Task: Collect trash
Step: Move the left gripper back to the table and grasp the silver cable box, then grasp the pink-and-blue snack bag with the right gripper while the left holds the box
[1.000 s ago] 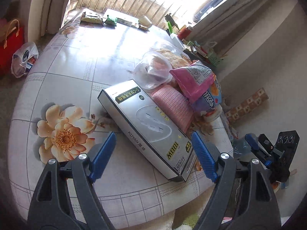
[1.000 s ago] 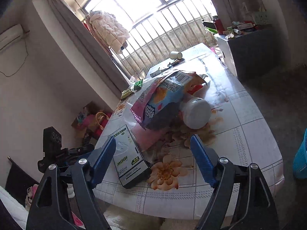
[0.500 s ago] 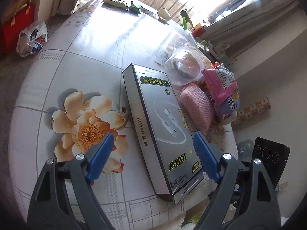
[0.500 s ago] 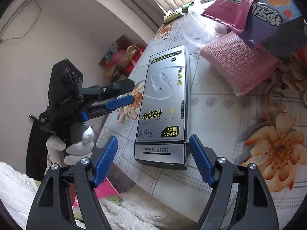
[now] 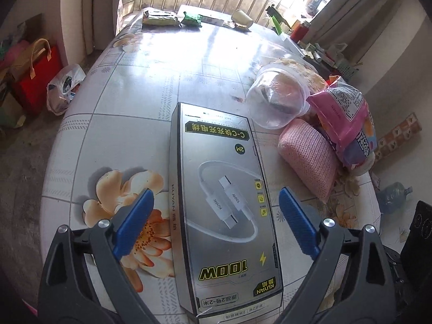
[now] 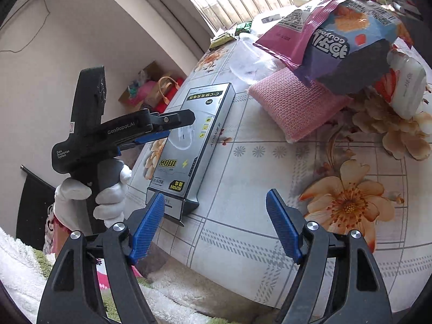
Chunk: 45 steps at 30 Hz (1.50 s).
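Observation:
A long silver cable box (image 5: 224, 202) lies on the flower-print table (image 5: 135, 108) near its front edge. My left gripper (image 5: 214, 210) hangs over the box's near half, a finger on each side. Its jaws are opening and the pads do not touch the box. In the right wrist view a white-gloved hand holds the left gripper (image 6: 178, 125) above the box (image 6: 194, 137). My right gripper (image 6: 216, 216) stands open over bare table, just right of the box's near corner. Behind lie a pink sponge (image 5: 307, 159), a pink snack bag (image 5: 345, 118) and a clear plastic tub (image 5: 278, 100).
A white jar (image 6: 407, 83) lies under the snack bag (image 6: 337, 35). Wrappers (image 5: 162, 20) and a paper cup (image 5: 243, 19) sit at the table's far end. On the floor are a red bag (image 5: 37, 73), a plastic bag (image 5: 63, 89) and a water jug (image 5: 394, 197).
The left gripper has turned in line with the box, come down over it and spread its fingers wider. The right gripper swung down to the table's near edge, and the box now lies left of it.

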{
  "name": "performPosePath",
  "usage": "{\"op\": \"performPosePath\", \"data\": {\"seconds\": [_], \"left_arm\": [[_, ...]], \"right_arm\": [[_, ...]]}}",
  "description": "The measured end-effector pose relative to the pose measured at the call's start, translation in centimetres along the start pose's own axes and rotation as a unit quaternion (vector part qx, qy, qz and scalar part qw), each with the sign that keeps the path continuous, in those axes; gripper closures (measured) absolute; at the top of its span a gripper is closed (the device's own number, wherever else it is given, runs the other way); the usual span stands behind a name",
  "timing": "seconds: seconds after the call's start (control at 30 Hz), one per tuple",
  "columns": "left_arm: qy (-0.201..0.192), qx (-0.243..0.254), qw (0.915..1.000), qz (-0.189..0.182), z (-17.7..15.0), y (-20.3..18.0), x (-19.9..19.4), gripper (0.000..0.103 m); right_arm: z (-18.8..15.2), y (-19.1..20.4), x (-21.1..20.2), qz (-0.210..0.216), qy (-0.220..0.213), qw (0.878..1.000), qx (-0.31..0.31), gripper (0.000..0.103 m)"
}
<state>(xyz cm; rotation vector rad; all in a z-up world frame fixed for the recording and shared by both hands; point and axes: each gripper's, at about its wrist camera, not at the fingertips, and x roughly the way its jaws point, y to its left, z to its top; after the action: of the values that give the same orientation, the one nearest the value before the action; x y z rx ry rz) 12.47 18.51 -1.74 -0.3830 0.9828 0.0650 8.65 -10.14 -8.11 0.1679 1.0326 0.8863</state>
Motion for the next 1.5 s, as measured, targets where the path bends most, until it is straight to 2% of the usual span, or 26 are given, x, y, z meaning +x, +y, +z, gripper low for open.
{"op": "performPosePath", "data": {"seconds": [0.1,0.23,0.3,0.47,0.53,0.63,0.77,0.87,1.17,1.23,1.27,1.37,1.43,1.5], "left_arm": [[0.001,0.026,0.999,0.037,-0.1,-1.2,1.2,0.013],[0.014,0.052,0.9965,0.063,-0.5,-2.0,2.8,0.013],[0.008,0.068,0.9947,0.077,-0.7,-2.4,3.0,0.013],[0.001,0.089,0.9931,0.075,-1.0,-2.2,2.9,0.013],[-0.002,0.09,0.9932,0.073,-1.0,-2.0,2.7,0.014],[-0.007,0.091,0.9935,0.069,-1.3,-1.7,2.5,0.014],[-0.012,0.091,0.9937,0.064,-1.8,-1.6,2.2,0.015],[-0.014,0.091,0.9939,0.061,-1.9,-1.6,2.0,0.015],[-0.017,0.086,0.9948,0.051,-1.8,-1.1,1.8,0.015],[-0.018,0.085,0.995,0.05,-1.8,-1.1,1.7,0.015],[-0.018,0.084,0.9951,0.049,-1.7,-1.0,1.7,0.016],[-0.02,0.082,0.9954,0.046,-1.8,-0.9,1.6,0.016],[-0.021,0.081,0.9955,0.046,-1.8,-0.9,1.6,0.016],[-0.021,0.079,0.9956,0.045,-1.9,-0.8,1.5,0.016]], "right_arm": [[-0.1,-1.5,-2.4,-0.03,-0.03,0.999,0.013,0.028],[0.7,-3.1,-5.7,-0.052,-0.077,0.995,0.037,0.027],[1.5,-3.8,-7.2,-0.055,-0.102,0.992,0.048,0.027],[5.1,-5.3,-9.2,-0.058,-0.155,0.983,0.079,0.027],[7.0,-6.2,-9.3,-0.045,-0.168,0.979,0.108,0.027],[9.0,-9.3,-9.3,-0.014,-0.175,0.968,0.178,0.027],[11.5,-12.1,-8.7,-0.029,-0.181,0.958,0.223,0.027],[12.9,-14.7,-7.5,-0.016,-0.165,0.952,0.257,0.027],[14.7,-17.1,-4.2,0.004,-0.14,0.951,0.275,0.028],[14.8,-16.8,-3.9,0.007,-0.14,0.953,0.269,0.036],[14.9,-16.7,-3.7,0.006,-0.14,0.953,0.267,0.037],[14.9,-16.3,-3.8,0.005,-0.141,0.956,0.257,0.052],[14.8,-16.0,-3.9,0.006,-0.141,0.957,0.254,0.066],[14.7,-15.8,-4.1,0.011,-0.144,0.957,0.253,0.074]]}}
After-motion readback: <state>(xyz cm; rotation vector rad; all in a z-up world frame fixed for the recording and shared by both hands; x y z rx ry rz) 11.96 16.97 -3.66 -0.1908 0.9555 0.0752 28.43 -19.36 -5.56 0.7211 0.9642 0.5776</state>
